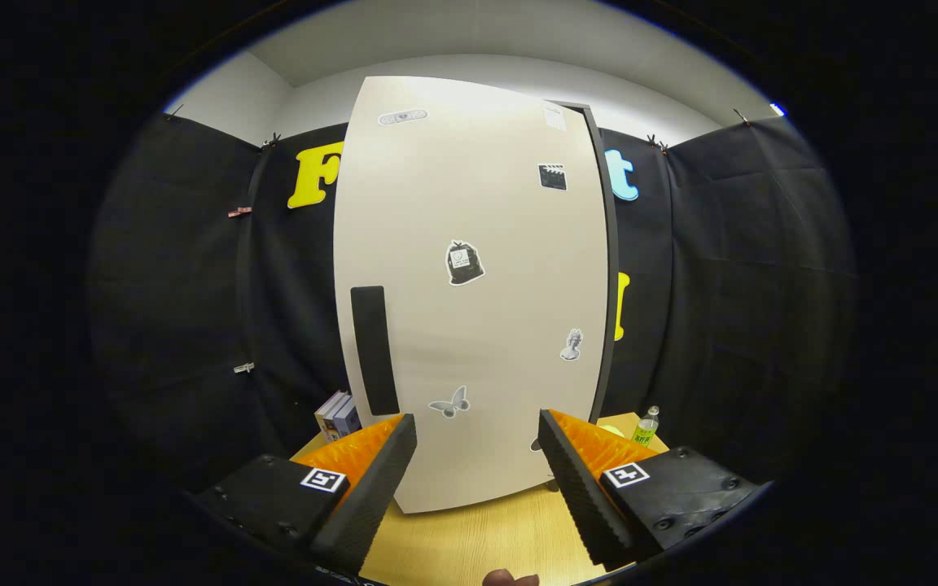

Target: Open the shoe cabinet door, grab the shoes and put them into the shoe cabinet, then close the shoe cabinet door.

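Shoe cabinet [469,293]: stood upright on the table [477,545], door shut, just ahead of our claw [477,443]. Handle [374,350]: dark vertical bar near the door's left edge. Claw: fingers spread wide, gripping nothing. Books [337,417] left of the cabinet; bottle [646,426] to its right. Shoes: none sighted. Risk, as we judged it: fingers aimed at the bare panel could slide off and miss the handle, or tugging could shift the cabinet toward the bottle.

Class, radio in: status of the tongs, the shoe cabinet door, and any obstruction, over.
Tongs open, holding nothing. Shoe cabinet door shut, just ahead; dark handle beyond the left finger, untouched. Books and bottle flank the cabinet, off the path.
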The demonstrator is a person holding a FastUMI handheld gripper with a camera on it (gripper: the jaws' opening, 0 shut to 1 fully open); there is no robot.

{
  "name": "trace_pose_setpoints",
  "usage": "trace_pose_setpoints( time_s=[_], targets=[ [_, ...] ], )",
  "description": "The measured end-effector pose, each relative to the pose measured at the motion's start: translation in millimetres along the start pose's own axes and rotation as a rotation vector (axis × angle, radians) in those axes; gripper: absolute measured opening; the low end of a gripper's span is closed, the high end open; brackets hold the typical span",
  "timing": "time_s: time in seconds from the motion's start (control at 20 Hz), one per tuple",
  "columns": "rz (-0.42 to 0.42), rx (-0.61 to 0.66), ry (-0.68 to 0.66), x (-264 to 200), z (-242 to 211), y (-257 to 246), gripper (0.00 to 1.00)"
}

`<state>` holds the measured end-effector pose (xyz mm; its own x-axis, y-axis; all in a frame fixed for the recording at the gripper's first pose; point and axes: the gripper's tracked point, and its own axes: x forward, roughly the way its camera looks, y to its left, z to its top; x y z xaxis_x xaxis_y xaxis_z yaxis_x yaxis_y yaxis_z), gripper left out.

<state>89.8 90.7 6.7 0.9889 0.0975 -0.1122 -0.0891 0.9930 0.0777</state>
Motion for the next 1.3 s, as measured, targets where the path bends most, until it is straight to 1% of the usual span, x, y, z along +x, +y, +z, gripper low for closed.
trace_pose_setpoints(
  time_s=[0.25, 0.55, 1.3],
  targets=[
    [-0.001, 0.005, 0.007, 0.2, -3.6, -1.7, 0.99],
    [0.002, -0.016, -0.016, -3.8, 0.5, -0.7, 0.99],
    [0.003, -0.008, -0.003, -8.5, -2.7, -2.2, 0.99]
  ],
)
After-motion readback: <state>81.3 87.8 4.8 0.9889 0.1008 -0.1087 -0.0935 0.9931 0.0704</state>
